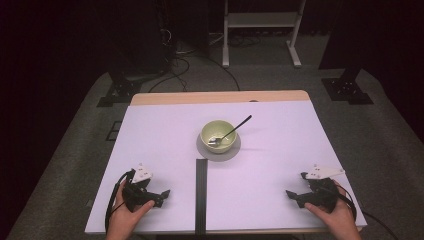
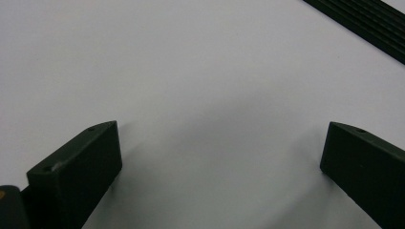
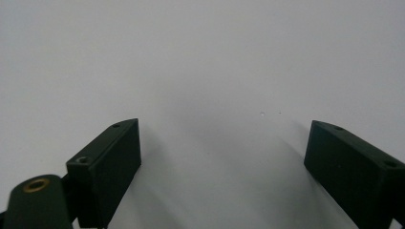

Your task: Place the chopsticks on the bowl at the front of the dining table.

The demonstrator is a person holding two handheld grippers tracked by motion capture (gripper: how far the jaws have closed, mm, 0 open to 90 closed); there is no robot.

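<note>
Left gripper (image 1: pixel 161 194): we see it resting low at the near left of the table (image 1: pixel 280 165), held in the person's left hand (image 1: pixel 131 212). In the left gripper view its fingers (image 2: pixel 79 176) stand wide apart with bare white surface between them, holding nothing.

Right gripper (image 1: pixel 292 194): near right of the table, in the right hand (image 1: pixel 334 214). Its own view shows the fingers (image 3: pixel 107 169) spread just as widely, released and empty.

Black strip (image 1: pixel 201 192): runs from the near edge toward the middle, between the two grippers; a corner of it crosses the top right of the left gripper view (image 2: pixel 367 28).

Bowl (image 1: pixel 218 135): pale green, farther off at the table's centre, standing on a grey round mat (image 1: pixel 235 149), well apart from both grippers.

Spoon (image 1: pixel 232 131): lies in the bowl, its dark handle leaning over the rim toward the far right.

Step in hand: we judge this a starting rest, nothing grasped yet.

Next move: we expect a reach forward, likely the right gripper toward the spoon handle, which calls for lining the fingers across that thin handle while the bowl stays put.

Views compared: the high view gives the whole layout; the gripper views give finger spacing that the high view leaves too small to read.
</note>
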